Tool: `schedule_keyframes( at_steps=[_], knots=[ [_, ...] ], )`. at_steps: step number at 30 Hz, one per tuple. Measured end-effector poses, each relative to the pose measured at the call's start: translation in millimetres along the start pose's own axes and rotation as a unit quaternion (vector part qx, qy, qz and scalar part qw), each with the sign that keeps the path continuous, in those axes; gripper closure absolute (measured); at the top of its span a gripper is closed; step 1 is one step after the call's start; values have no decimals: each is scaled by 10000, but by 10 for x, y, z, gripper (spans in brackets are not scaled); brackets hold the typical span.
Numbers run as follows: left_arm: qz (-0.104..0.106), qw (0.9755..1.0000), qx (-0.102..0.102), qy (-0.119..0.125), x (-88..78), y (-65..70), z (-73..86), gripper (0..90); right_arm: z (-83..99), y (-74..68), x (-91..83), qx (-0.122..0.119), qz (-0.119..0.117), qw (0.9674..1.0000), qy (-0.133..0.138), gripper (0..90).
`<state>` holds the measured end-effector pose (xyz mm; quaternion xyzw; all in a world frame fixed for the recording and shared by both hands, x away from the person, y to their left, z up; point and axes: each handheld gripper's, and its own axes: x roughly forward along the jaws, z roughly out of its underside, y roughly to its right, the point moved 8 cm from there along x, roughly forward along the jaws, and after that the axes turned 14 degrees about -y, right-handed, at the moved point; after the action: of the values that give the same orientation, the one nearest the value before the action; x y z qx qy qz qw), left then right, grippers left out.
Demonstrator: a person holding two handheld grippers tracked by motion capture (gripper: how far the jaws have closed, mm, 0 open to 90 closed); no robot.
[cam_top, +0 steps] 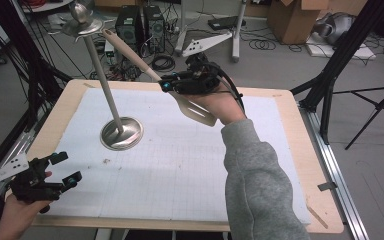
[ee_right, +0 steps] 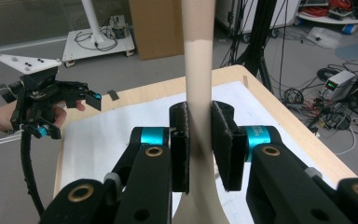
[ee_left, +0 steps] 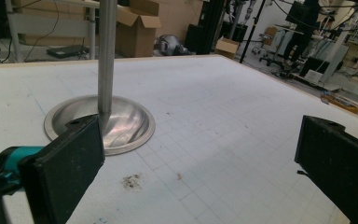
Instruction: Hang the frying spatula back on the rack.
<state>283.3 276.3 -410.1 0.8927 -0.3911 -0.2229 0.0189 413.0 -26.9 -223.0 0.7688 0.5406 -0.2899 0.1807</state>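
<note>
Beige and smooth, the spatula [cam_top: 145,65] is clamped at its neck by the right gripper [cam_top: 167,84], handle aimed toward eleven o'clock at the hooks crowning the steel utensil stand [cam_top: 121,132]. Its flat slotted blade trails toward five o'clock, above the table [cam_top: 300,150]. The handle tip lies just beside the stand's top. The left gripper [cam_top: 66,167], well apart at seven o'clock, gapes wide and holds nothing.

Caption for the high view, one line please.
Right gripper lifts a beige spatula toward a metal stand; open left gripper waits at table edge.
</note>
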Motion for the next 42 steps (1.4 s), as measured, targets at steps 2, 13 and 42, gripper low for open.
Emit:
schedule_keyframes(
  at_steps=[2, 13, 42],
  knots=[
    [4, 10000, -11, 2, -2, 1, 0, 19, 0, 1, 11, 11, 6, 10000, -2, 780],
    [6, 10000, -55, -22, 2, -20, 24, 19, -5, -5, 98, 39, 19, 10000, -1, 780],
    [2, 10000, -68, -19, -15, -14, 33, 19, -7, -9, 382, 64, 57, 9999, -122, 780]
  ],
)
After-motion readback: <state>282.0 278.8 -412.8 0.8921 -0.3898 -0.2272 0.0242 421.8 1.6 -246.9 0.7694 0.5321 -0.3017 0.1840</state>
